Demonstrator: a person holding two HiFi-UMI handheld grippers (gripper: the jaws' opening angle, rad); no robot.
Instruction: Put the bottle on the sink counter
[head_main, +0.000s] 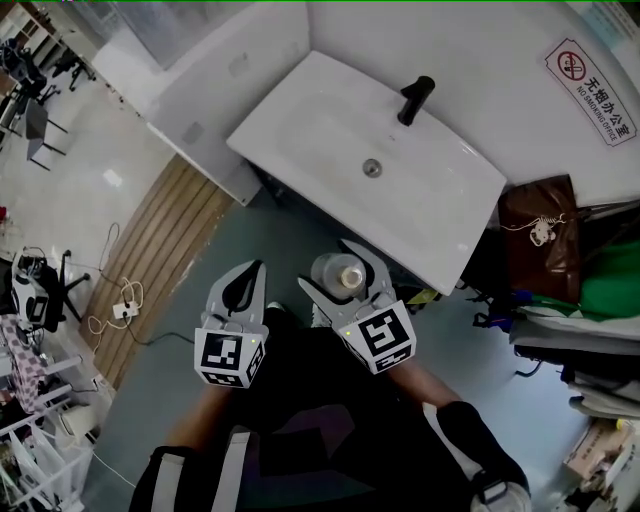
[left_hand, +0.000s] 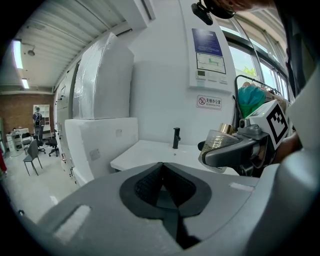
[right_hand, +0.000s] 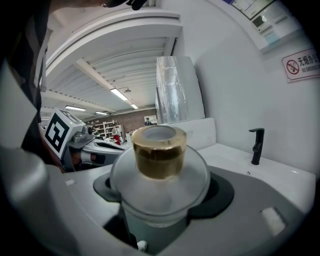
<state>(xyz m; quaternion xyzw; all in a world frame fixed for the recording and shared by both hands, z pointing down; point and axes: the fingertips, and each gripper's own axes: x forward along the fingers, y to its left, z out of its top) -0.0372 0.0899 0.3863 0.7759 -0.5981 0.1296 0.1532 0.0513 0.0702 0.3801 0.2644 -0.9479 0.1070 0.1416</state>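
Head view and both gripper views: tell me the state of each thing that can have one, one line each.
bottle: upright, gold cap on, held off the counter.
right gripper: shut on the bottle.
left gripper: shut, nothing between its jaws.
tap: no water running.
sink: looks dry, drain uncovered.

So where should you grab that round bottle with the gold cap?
Grip the bottle around its wide body, below the gold cap, coming in from the side, like the right tongs do. It's upright, and the cap is much narrower.
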